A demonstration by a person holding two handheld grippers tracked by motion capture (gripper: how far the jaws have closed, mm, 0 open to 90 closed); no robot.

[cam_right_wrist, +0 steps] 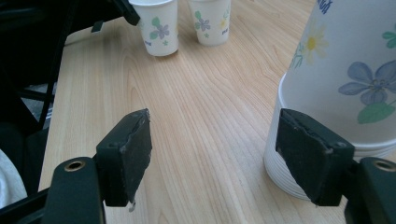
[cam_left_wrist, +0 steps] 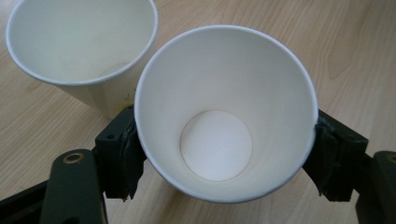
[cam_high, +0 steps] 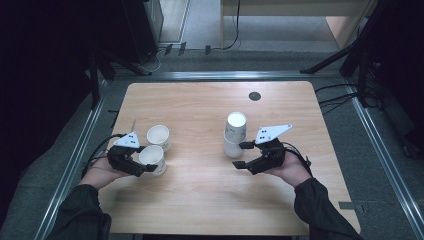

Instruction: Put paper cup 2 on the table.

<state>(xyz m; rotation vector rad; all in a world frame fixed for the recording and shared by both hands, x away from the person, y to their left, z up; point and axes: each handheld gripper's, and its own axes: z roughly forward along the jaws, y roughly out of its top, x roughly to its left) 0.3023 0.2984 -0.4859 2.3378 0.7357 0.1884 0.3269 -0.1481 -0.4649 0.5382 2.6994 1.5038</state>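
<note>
The left tongs (cam_left_wrist: 224, 154) squeeze a cup (cam_left_wrist: 224, 112); the cup stack (cam_high: 235, 135) stands far right, beside the released right tongs (cam_high: 243, 155).

The paper cup (cam_left_wrist: 224, 121) in the black jaws is plain white inside. The second paper cup (cam_left_wrist: 79, 42) beside it is white inside too, with small purple, green and yellow flowers outside. The stack of upside-down cups (cam_right_wrist: 341, 79) is white with blue and yellow flowers and green leaves. The surface (cam_high: 200, 105) is light brown wood with thin wavy lines and one small dark round spot (cam_high: 254, 96)
</note>
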